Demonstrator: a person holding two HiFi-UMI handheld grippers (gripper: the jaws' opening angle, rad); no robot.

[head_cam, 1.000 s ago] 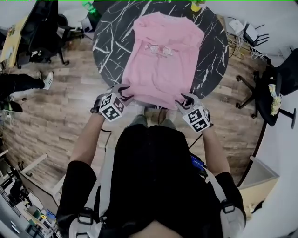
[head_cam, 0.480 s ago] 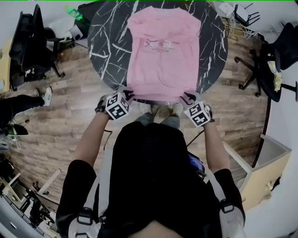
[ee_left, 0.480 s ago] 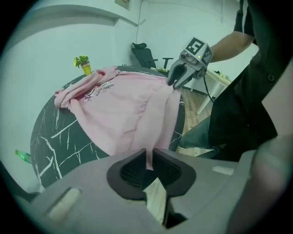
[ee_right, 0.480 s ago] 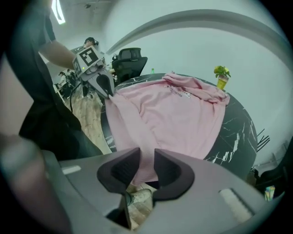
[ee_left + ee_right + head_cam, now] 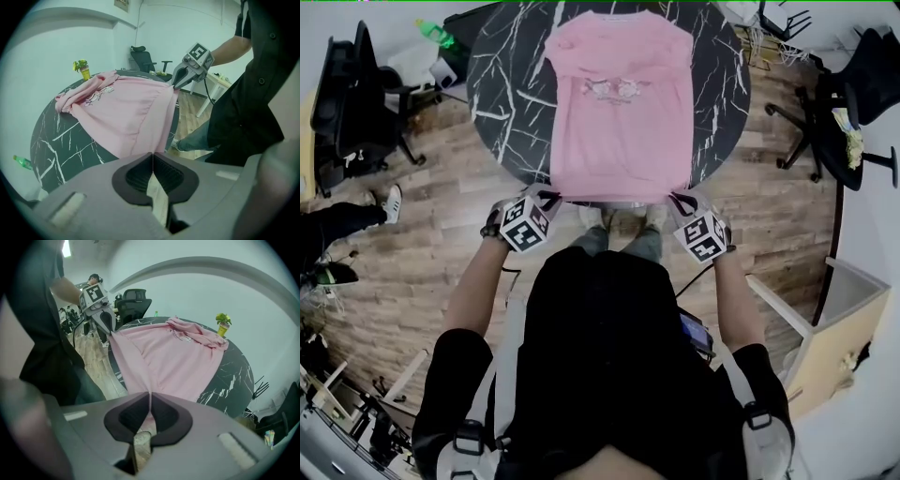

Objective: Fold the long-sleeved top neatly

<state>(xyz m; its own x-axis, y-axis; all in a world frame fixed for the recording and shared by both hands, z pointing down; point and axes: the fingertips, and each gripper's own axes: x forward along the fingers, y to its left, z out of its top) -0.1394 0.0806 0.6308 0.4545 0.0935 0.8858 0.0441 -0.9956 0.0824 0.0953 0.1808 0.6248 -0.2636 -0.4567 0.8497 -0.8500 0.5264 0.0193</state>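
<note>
A pink long-sleeved top lies flat on a round black marble table, sleeves folded in, hem at the near edge. My left gripper is at the hem's left corner and my right gripper at its right corner. Both sets of jaws have just been closing and now pinch the hem. In the left gripper view the pink cloth runs into my left gripper, with the right gripper across the hem. In the right gripper view the top runs into my right gripper.
A small potted plant stands on the table's far side. A green bottle lies on the floor beyond the table. Office chairs stand left and right on the wooden floor. A bystander's shoe shows at left.
Both grippers have dropped to the near hem corners and their jaws have shut on the cloth. The hem now stretches straight between them.
</note>
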